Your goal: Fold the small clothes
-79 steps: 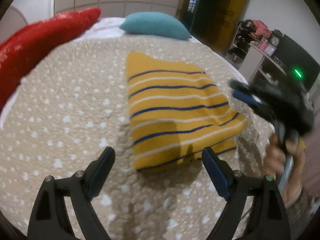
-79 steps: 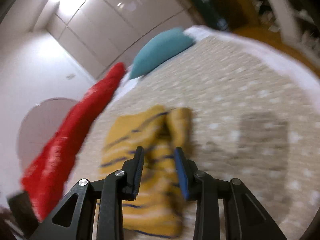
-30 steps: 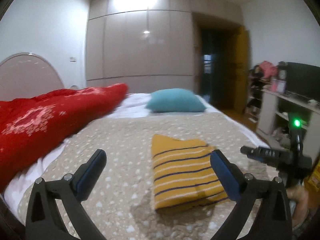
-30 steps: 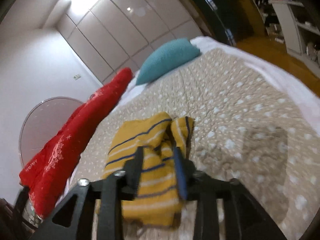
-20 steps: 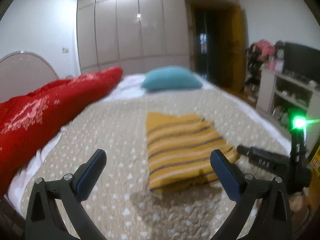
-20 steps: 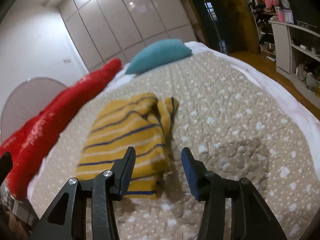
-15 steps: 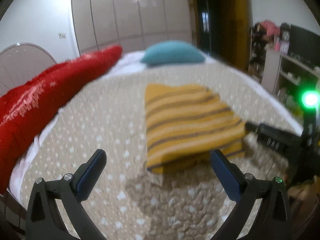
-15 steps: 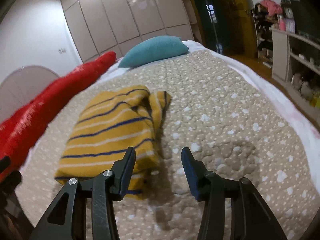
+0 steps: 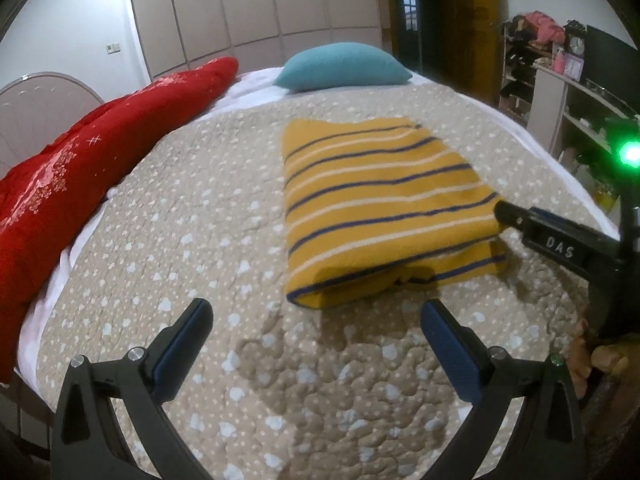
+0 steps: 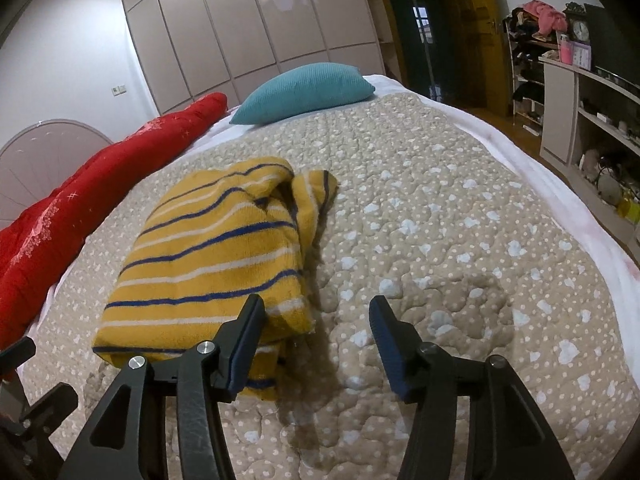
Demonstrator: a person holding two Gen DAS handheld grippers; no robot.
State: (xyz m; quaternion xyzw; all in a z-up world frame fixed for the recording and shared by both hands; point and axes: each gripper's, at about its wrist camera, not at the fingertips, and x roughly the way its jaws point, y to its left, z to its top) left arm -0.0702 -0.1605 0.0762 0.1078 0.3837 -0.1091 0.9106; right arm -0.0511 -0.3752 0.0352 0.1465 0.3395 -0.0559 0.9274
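A folded mustard-yellow garment with blue and white stripes lies on the beige spotted quilt. My left gripper is open just short of the garment's near folded edge, with nothing between its fingers. In the left wrist view my right gripper reaches in from the right, its tip at the garment's right edge. In its own view the right gripper has its jaws opening; the left finger overlaps the garment's near right corner and only quilt shows between the pads.
A red duvet lies rolled along the left side of the bed. A teal pillow sits at the far end. Shelves with clutter stand to the right of the bed, a wardrobe wall behind. A hand holds the right gripper.
Both grippers have tilted down and sunk toward the bed, so the garment looms larger. The right gripper's jaws have widened, and the garment corner that was between them lies on the quilt.
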